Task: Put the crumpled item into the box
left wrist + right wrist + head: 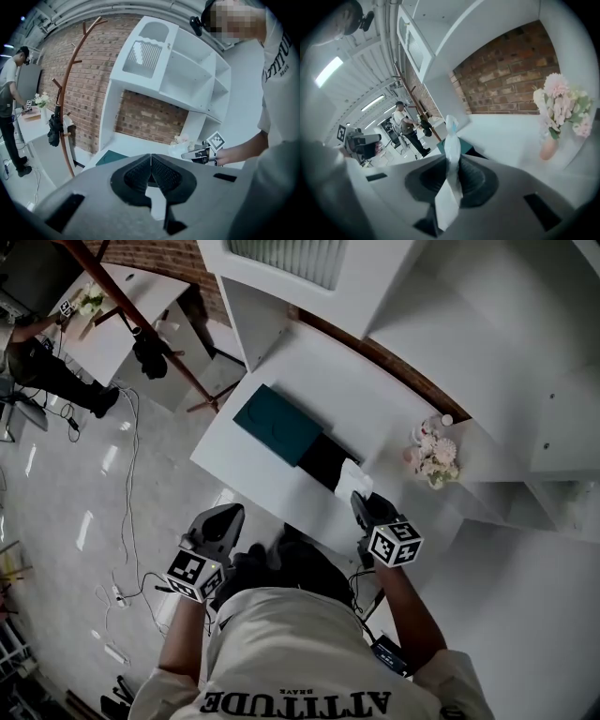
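Clamping a white crumpled item point(451, 140), the right hand-held gripper point(453, 164) has its two dark pads pressed on the sheet from either side. The item rises out of the jaws as a twisted strip, and a flat end of it hangs down below them. In the head view this hand-held gripper point(364, 502) is over the near edge of the white bench point(375, 399). The item point(352, 476) shows at its tip, at the right-hand end of the black box point(323, 460). From that angle it cannot be told whether the item is over the box's opening or just beside it.

The left hand-held gripper point(150, 161) has its jaws together, pad against pad, with nothing between them. In the head view it point(223, 519) is off the left edge of the bench, over the floor, well apart from the box.

A teal lid point(277, 425) lies flat on the bench, touching the far-left side of the box. A small vase of pale pink and white flowers point(431, 451) stands near the bench's right end, by the brick wall. A white shelf unit point(173, 70) rises behind the bench. A brown coat stand point(70, 93) with a dark thing hung on it is to the left. Further off, another person point(9, 93) stands at a second white table.
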Demonstrator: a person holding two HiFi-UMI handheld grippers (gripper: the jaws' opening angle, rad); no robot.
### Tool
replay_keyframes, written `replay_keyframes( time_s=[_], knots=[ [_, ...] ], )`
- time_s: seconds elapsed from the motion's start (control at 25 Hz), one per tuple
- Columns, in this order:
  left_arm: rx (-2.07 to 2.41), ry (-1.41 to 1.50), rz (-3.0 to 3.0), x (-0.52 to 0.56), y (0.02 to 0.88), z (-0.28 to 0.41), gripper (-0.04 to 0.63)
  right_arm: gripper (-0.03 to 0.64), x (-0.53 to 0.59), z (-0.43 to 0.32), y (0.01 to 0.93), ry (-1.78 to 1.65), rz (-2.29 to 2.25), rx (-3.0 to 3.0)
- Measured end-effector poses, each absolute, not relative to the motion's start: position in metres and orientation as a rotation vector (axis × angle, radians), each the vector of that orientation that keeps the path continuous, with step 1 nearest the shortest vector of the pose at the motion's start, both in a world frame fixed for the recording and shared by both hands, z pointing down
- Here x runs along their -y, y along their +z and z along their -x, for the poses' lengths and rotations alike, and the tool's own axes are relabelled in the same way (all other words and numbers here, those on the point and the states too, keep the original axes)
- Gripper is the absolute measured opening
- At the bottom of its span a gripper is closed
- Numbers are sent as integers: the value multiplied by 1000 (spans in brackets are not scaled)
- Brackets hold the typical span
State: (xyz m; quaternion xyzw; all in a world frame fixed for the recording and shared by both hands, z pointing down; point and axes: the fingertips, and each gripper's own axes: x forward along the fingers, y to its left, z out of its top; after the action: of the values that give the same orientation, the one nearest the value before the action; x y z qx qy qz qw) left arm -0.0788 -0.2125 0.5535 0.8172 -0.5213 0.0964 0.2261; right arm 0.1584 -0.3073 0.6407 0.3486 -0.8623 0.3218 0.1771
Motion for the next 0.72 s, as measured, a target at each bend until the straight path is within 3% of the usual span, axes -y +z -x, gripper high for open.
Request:
replay_keyframes(
  time_s=[0.72],
  knots=[
    [1419,318,-2228,240,573,73,28,66,354,-120,759,1423,-1004,2182]
  ],
)
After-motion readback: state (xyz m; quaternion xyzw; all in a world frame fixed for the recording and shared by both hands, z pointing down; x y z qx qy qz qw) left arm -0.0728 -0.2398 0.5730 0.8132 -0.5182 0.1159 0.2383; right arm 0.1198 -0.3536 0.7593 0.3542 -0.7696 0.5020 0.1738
